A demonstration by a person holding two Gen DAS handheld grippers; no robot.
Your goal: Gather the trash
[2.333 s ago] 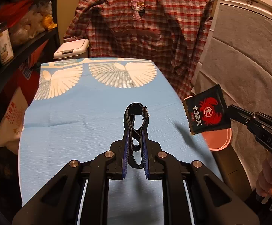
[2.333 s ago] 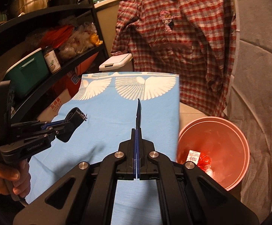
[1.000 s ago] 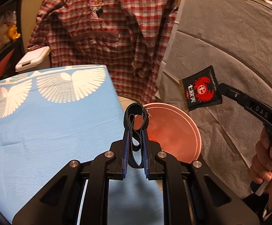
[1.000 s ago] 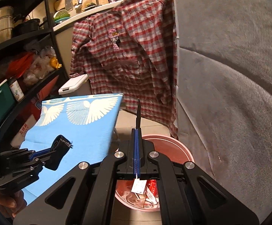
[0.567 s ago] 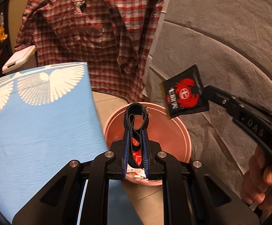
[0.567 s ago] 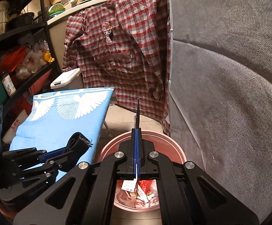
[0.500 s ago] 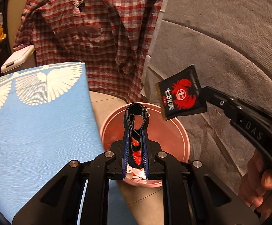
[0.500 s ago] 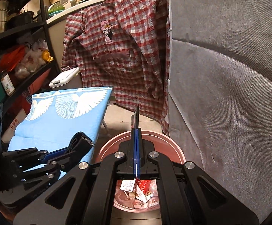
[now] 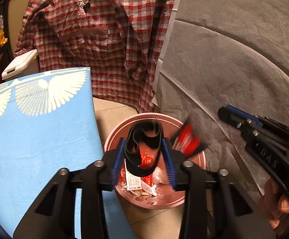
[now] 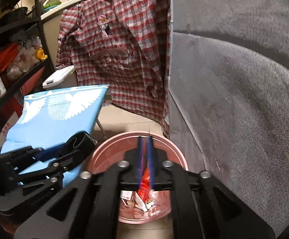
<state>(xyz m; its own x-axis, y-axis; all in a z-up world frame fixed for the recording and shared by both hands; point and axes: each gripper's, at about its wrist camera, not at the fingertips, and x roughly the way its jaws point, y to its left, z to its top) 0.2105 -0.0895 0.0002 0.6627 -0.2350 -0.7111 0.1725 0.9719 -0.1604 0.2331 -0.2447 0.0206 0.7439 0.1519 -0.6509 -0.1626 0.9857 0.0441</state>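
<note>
Both grippers hang over the pink bin [image 9: 201,159], which stands on the floor between the blue table [image 9: 35,135] and the grey sofa [image 9: 243,59].

Left gripper [image 9: 143,159]: jaws are opening. The black band [image 9: 142,139] sits between them, its sides near the blue pads [image 9: 117,159]; whether they press it cannot be told. It looks slack, about to slip free.

Right gripper [image 10: 145,159]: jaws are opening, with nothing between them. The red-and-black packet [image 9: 186,139] is loose in the air, blurred, just inside the bin's far rim and apart from the fingertips.

Handling, by judgement. The band is a soft, light loop that folds flat under a pinch; it should be taken across both layers, mid-length, and may cling to the ribbed pads on release. The packet is a thin, light, slippery film sachet, best nipped at a sealed edge; it flutters as it falls and could catch the rim.

The bin already holds wrappers and a small tube.
</note>
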